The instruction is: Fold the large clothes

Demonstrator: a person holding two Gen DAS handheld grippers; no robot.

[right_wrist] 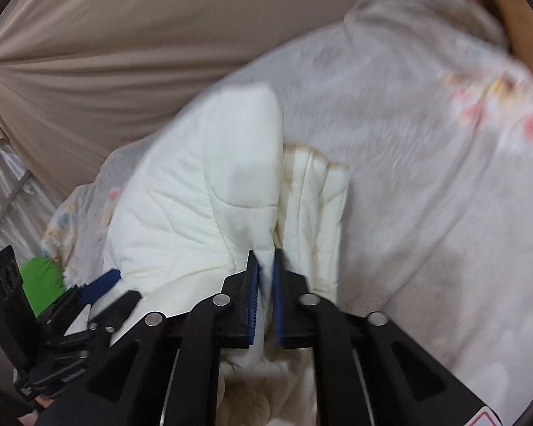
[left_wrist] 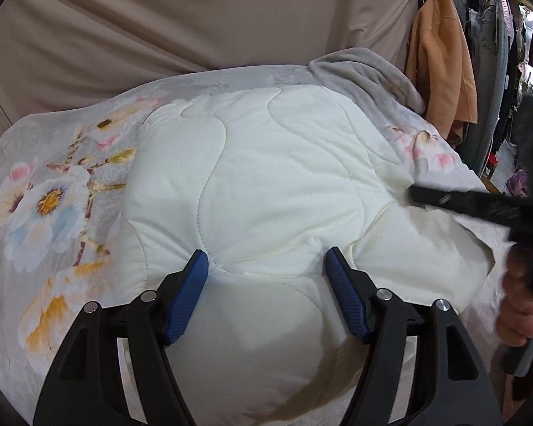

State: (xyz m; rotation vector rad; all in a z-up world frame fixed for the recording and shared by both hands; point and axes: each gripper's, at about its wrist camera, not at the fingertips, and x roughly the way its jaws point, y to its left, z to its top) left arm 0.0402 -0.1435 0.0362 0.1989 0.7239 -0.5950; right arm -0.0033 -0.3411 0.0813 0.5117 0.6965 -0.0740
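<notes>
- The white quilted comforter lies partly folded on a bed, on top of a grey floral bedspread. One folded section bulges up in front of you.
- Your right gripper has its blue pads pressed nearly together, pinching a doubled edge of the comforter. That view is blurred.
- Your left gripper has its fingers spread wide and rests over the puffy fold, gripping nothing.
- Risk: the right pinch holds only a thin bite of thick padding. A quick pull could slip the fabric out, and the fold would fall open.
- Risk: with the left fingers holding nothing, only their weight keeps the puffy fold down, so it may spring back or drag sideways.
- Risk: the bedspread under the comforter could bunch up and travel with it.
- A crumpled grey fleece blanket lies near the far corner and could snag the comforter.
</notes>
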